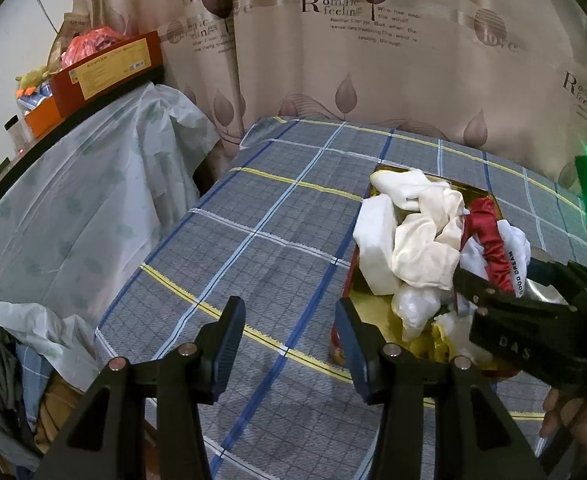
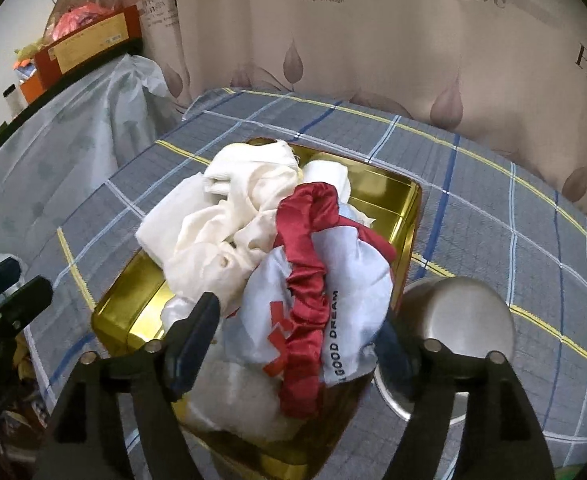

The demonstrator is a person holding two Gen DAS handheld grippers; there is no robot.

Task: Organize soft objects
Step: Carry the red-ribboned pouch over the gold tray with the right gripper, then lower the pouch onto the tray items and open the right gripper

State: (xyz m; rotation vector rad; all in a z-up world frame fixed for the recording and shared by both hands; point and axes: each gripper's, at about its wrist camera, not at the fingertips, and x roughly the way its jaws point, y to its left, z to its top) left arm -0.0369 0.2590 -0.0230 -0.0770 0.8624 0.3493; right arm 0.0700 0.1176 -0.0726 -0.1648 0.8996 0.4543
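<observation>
Seemingly, white-and-red pouch (image 2: pixel 325 300) between right hand-held gripper (image 2: pixel 297 340) fingers.

A plaid-covered table (image 1: pixel 277 240) carries the load. On it sit a gold tin (image 2: pixel 397 204) and, just beside it, a steel cup (image 2: pixel 465 312).

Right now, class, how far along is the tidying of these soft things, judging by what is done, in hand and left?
Done: a heap of cloths already sits in the gold tin. In hand: the right hand-held gripper is open around the white pouch with red trim on top of the heap, whether gripped cannot be told. The left hand-held gripper hangs open over the checked cloth. Left: the heap is loose and rumpled.
</observation>
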